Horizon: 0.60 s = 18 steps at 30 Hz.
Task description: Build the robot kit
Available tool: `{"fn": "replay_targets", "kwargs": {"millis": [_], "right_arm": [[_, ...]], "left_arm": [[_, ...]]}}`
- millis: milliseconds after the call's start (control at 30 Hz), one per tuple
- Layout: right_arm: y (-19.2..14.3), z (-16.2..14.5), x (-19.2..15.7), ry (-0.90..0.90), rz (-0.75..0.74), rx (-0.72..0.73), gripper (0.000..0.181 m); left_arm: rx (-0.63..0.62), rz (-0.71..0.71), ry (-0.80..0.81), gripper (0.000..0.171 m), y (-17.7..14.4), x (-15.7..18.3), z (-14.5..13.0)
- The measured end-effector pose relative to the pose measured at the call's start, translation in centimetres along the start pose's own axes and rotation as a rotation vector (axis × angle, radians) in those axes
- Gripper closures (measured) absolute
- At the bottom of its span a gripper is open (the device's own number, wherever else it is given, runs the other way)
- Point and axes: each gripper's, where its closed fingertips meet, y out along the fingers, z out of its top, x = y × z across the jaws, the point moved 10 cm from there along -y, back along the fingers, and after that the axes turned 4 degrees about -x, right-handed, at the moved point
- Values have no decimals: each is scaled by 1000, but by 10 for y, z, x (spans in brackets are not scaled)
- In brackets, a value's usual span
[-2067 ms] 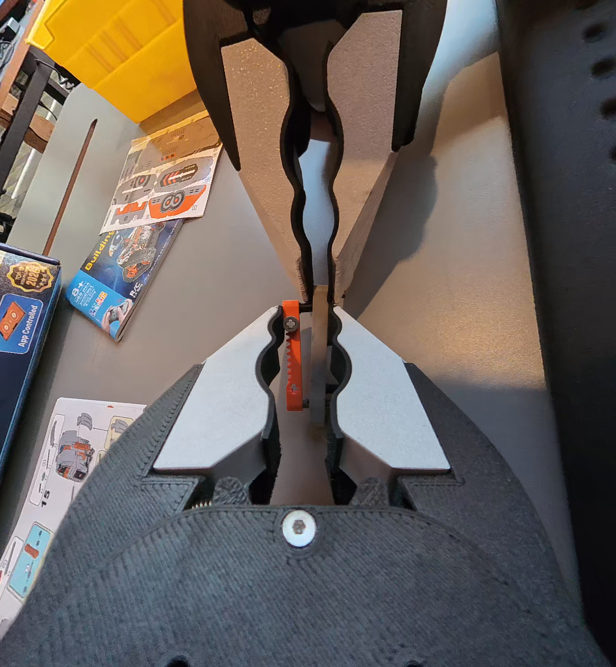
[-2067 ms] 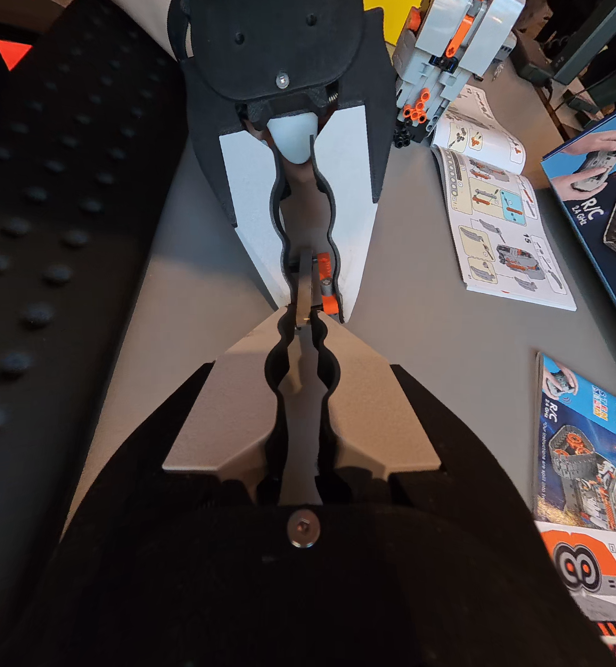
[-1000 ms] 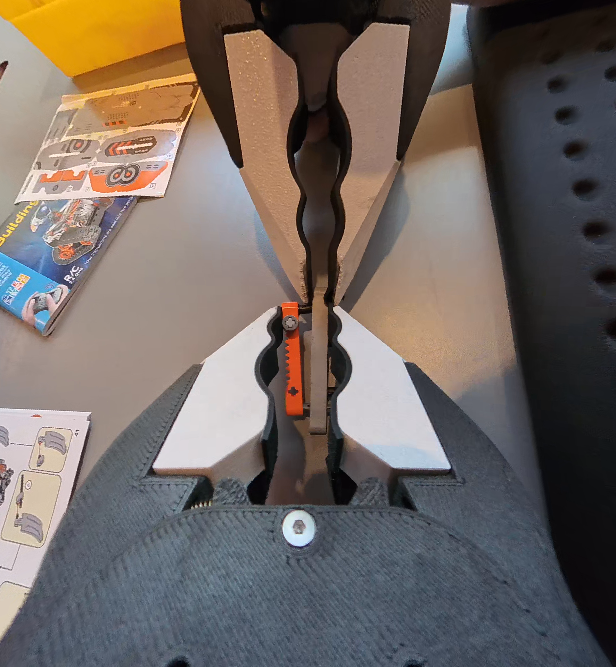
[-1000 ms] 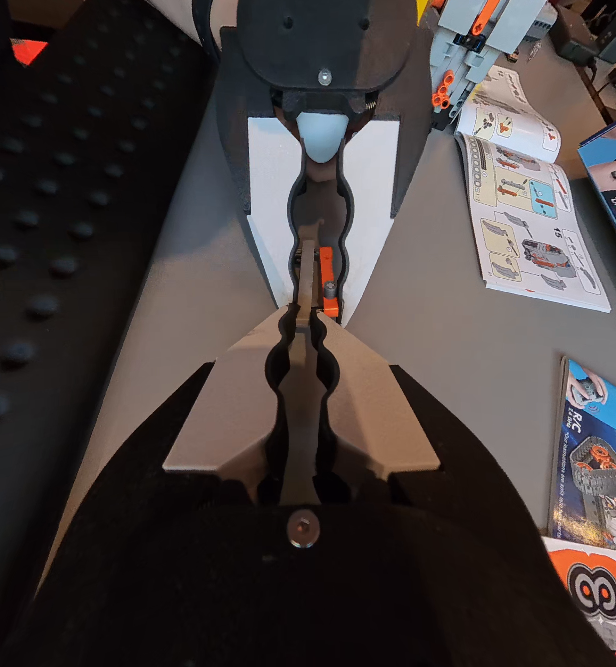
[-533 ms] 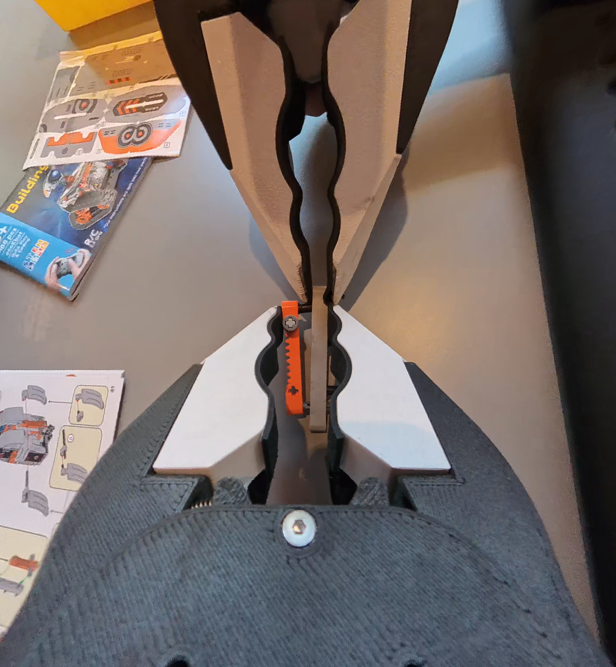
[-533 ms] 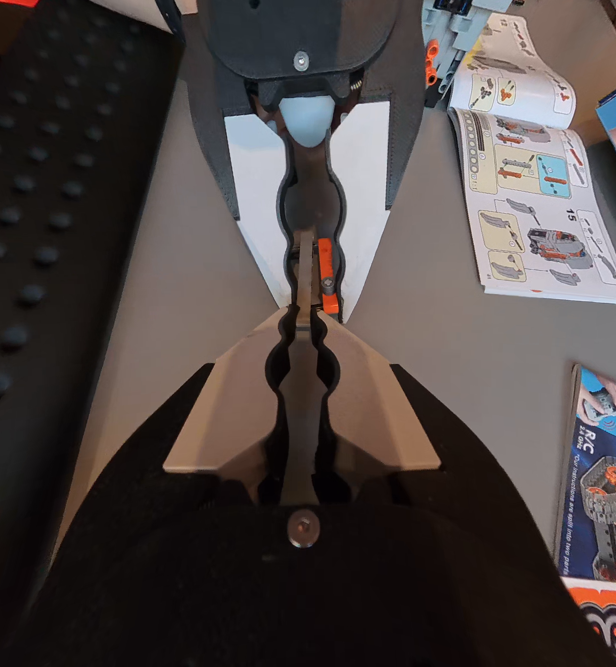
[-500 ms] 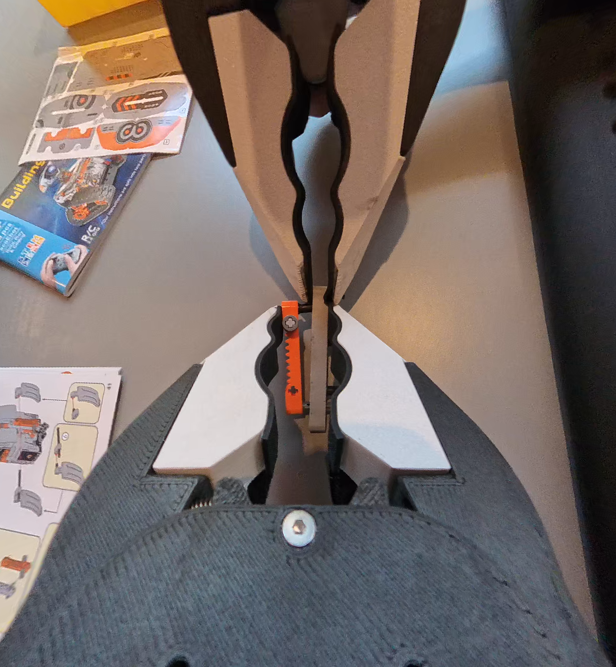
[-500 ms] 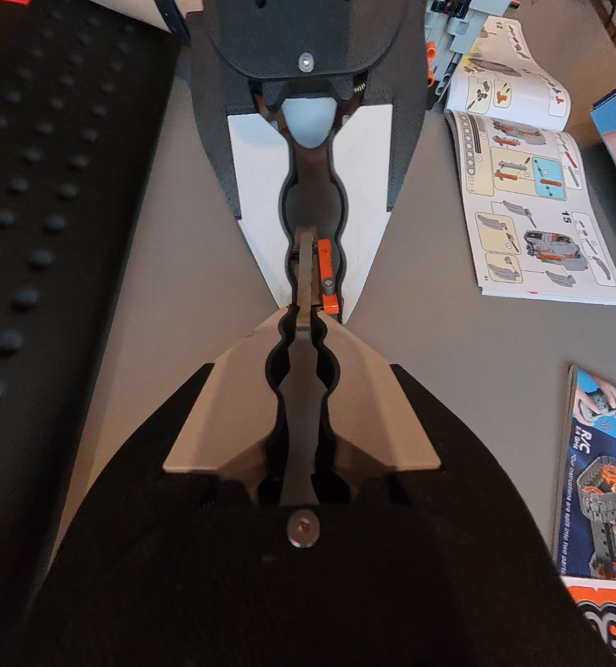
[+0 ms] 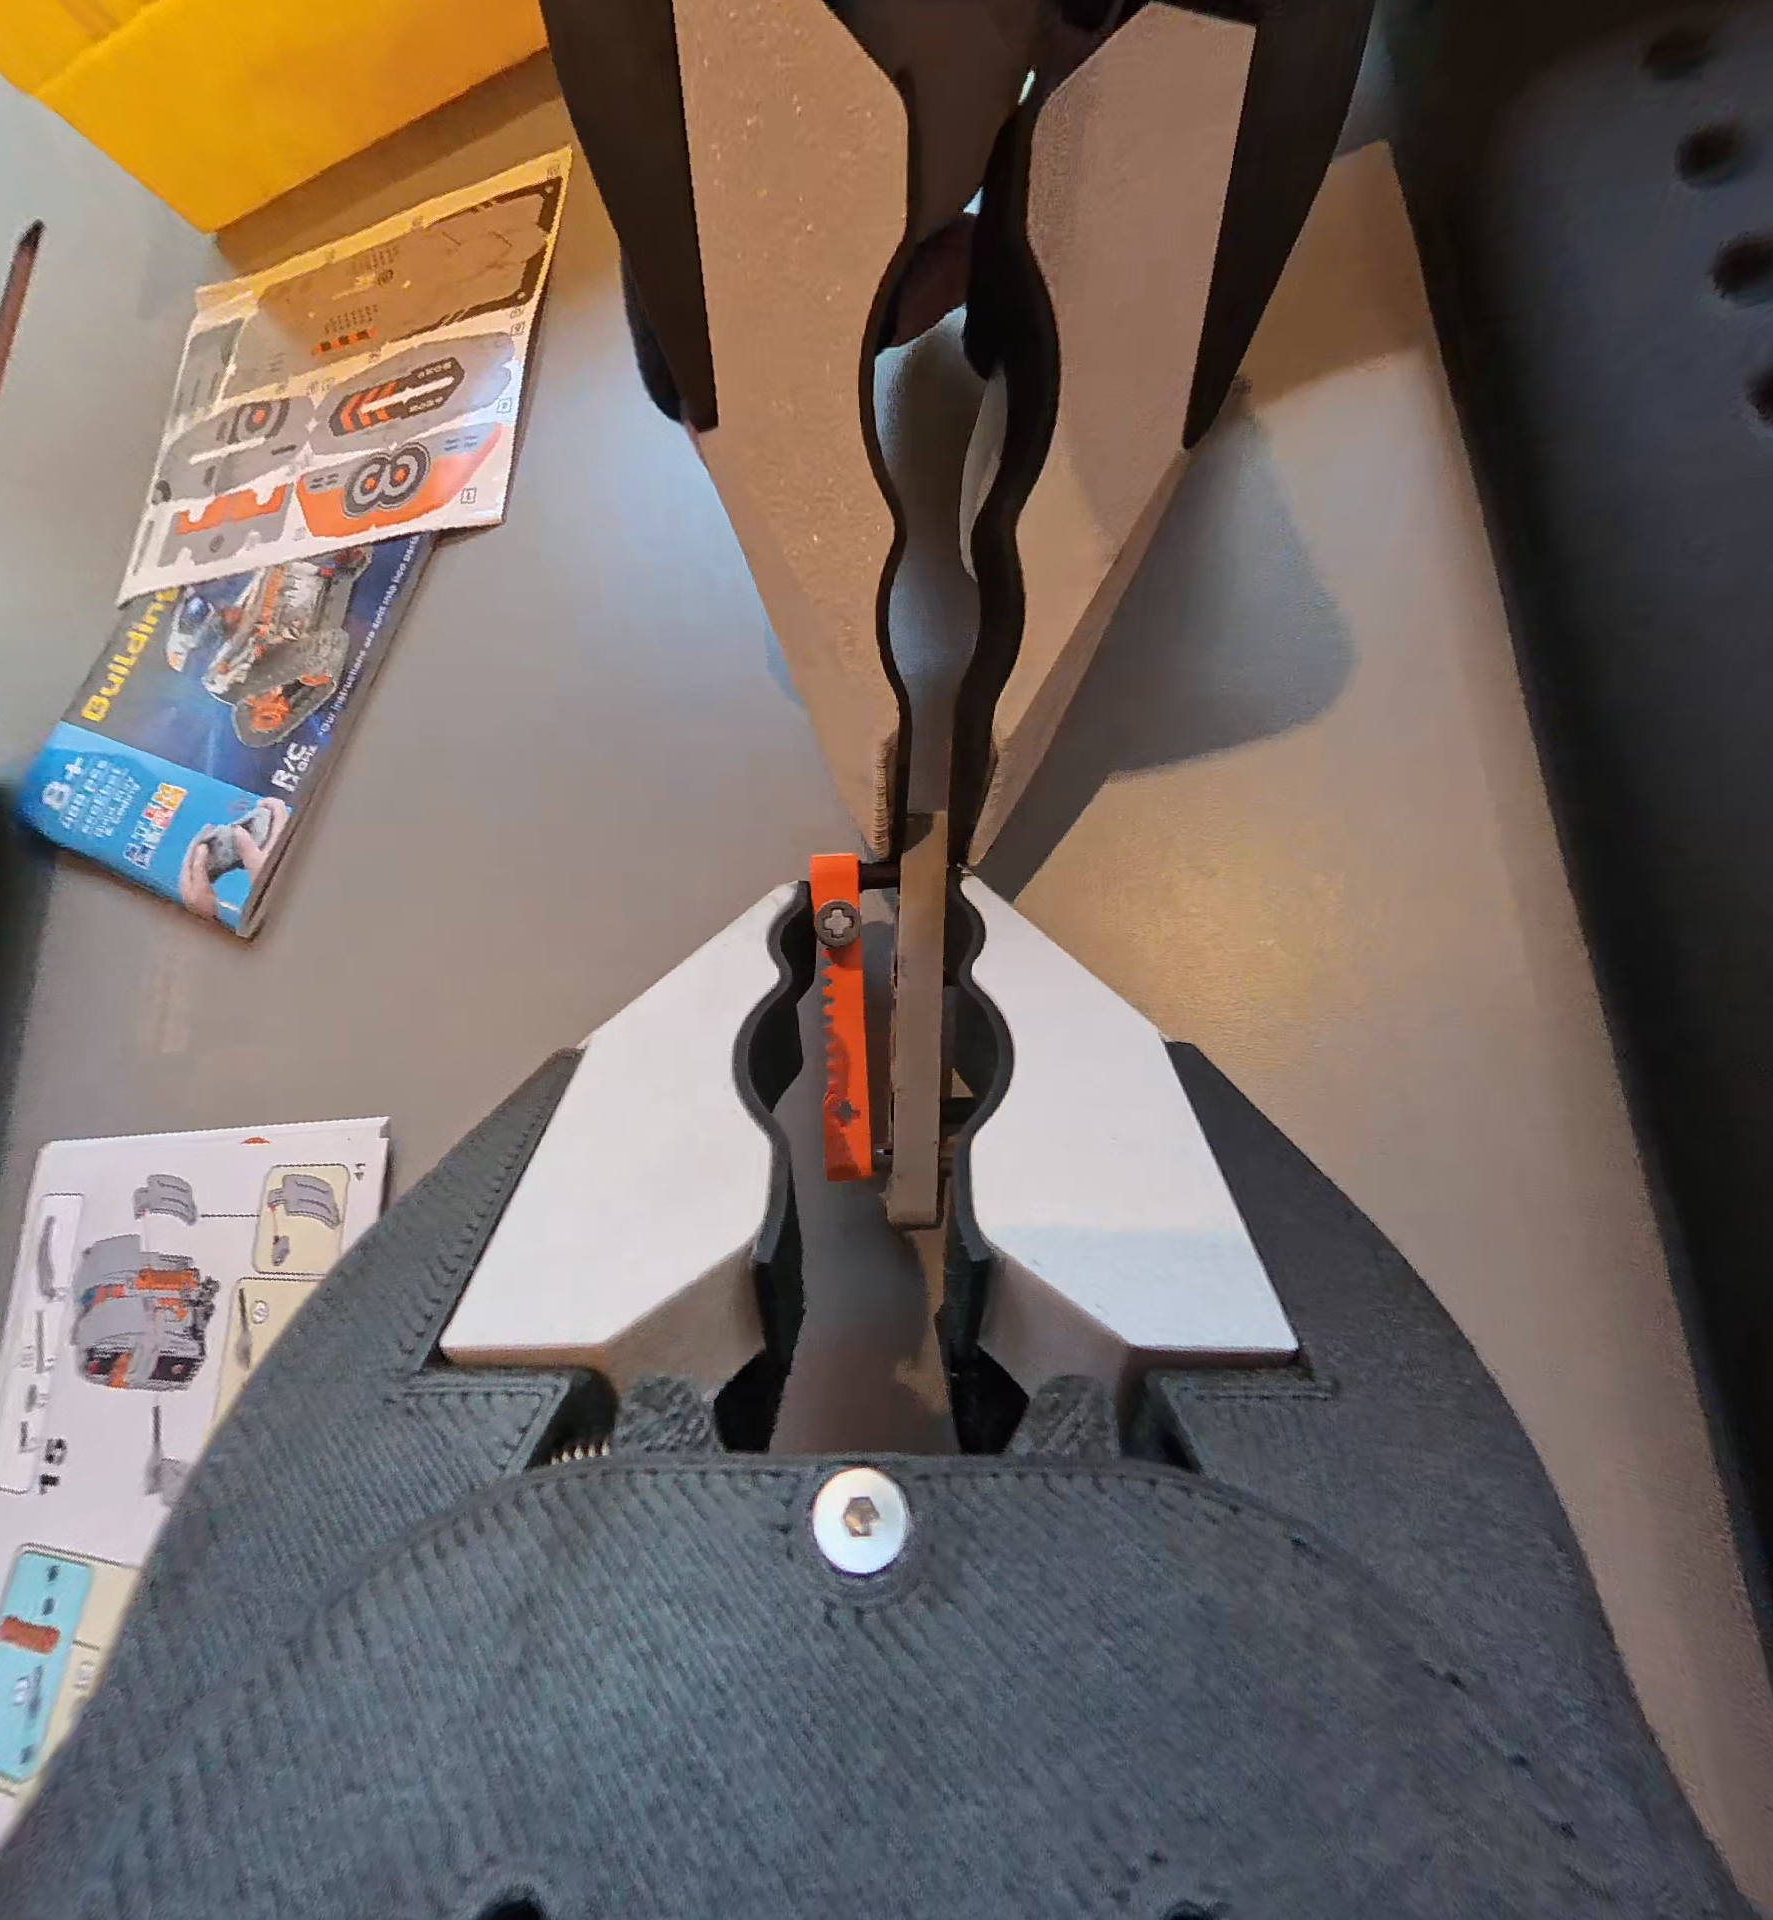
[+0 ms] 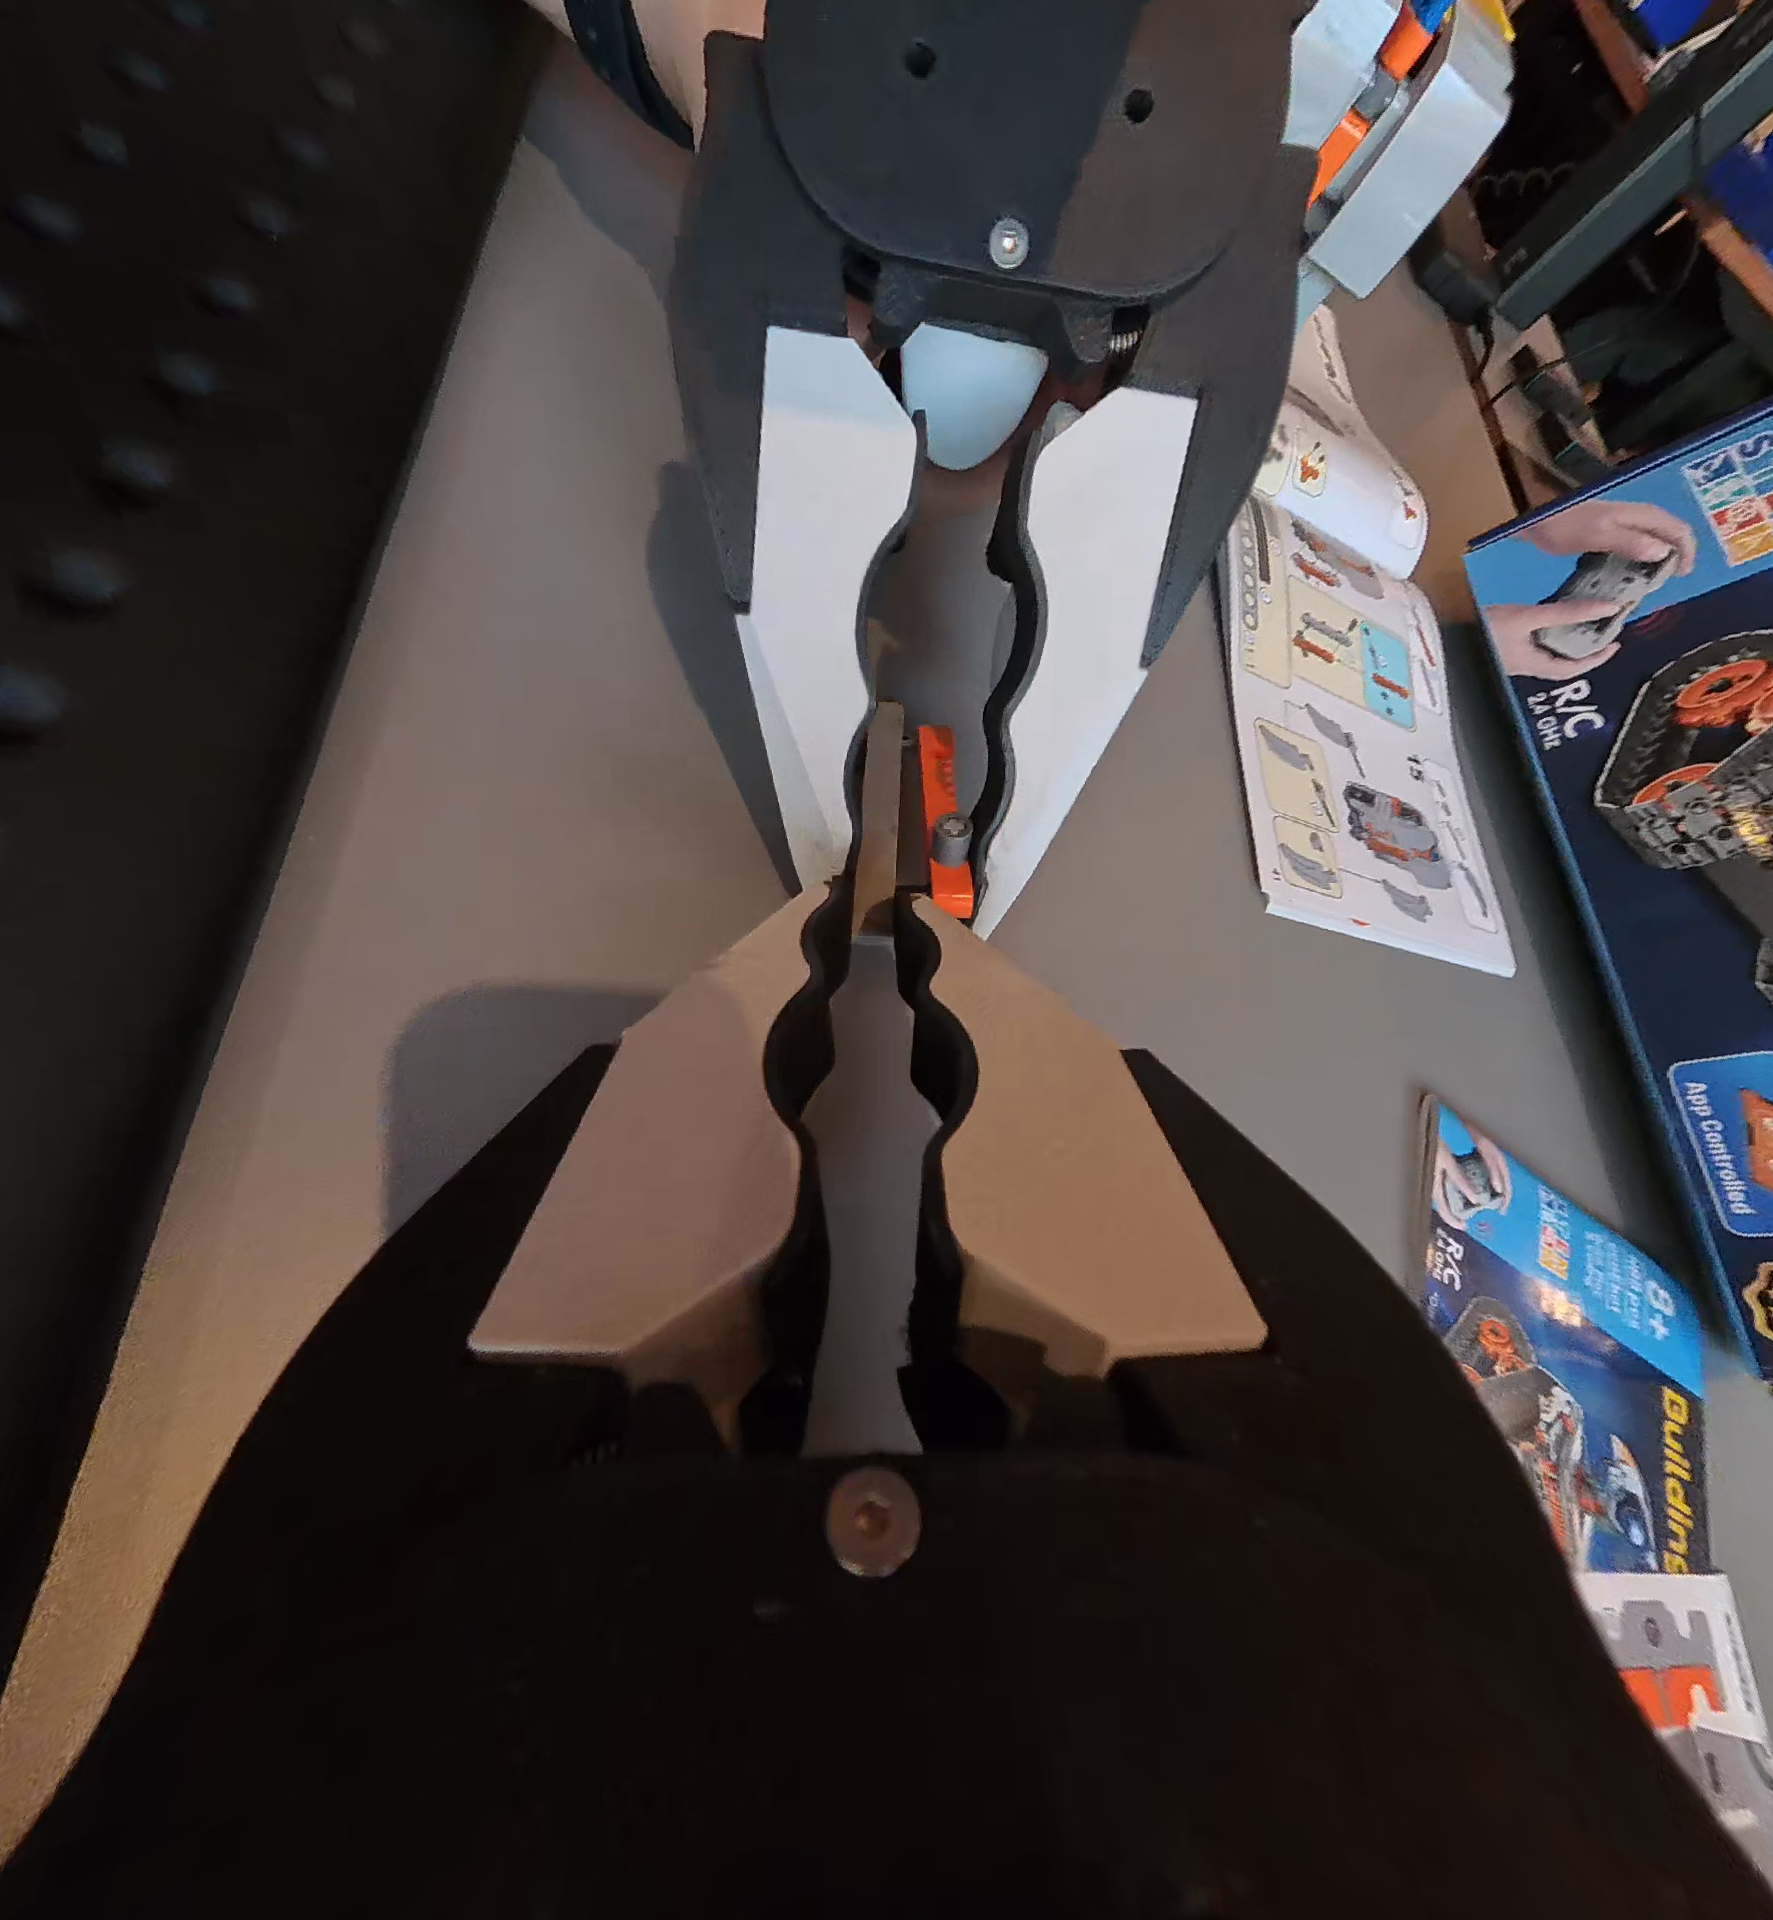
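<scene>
A small assembly, a grey beam (image 9: pixel 918 1039) with an orange toothed strip (image 9: pixel 840 1049) pinned to its side, is held above the grey table (image 9: pixel 601 727). My left gripper (image 9: pixel 877 904) is shut on it, with most of its length between the jaws. My right gripper (image 9: pixel 929 831) faces it tip to tip from above and is shut on the beam's far end. In the right wrist view my right gripper (image 10: pixel 869 904) pinches the grey beam (image 10: pixel 882 810), and the orange strip (image 10: pixel 939 821) sits inside the left gripper's jaws.
A black dotted mat (image 9: pixel 1692 727) runs along one side and also shows in the right wrist view (image 10: pixel 134 520). On the table lie a sticker sheet (image 9: pixel 342 395), a blue booklet (image 9: pixel 217 727), an open instruction booklet (image 10: pixel 1360 727) and a blue box (image 10: pixel 1692 831). A yellow bin (image 9: pixel 238 94) and a grey-orange brick model (image 10: pixel 1401 135) stand at the back. The tips of both grippers are at nearly the same place.
Both grippers stay clamped on the assembly. The pair has swung together, so the booklets, box and yellow bin have shifted in both views and the right gripper now looks tilted.
</scene>
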Motion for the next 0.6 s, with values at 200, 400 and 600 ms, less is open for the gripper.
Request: {"fn": "replay_targets", "kwargs": {"millis": [200, 400, 600], "right_arm": [[-1, -4, -1, 34, -3, 41, 175], [-2, -6, 0, 43, 18, 51, 175], [-2, -6, -1, 67, 33, 42, 174]], "left_arm": [[12, 40, 28, 149, 1, 3, 0], [19, 73, 42, 149, 1, 7, 0], [35, 79, 32, 149, 1, 9, -1]]}}
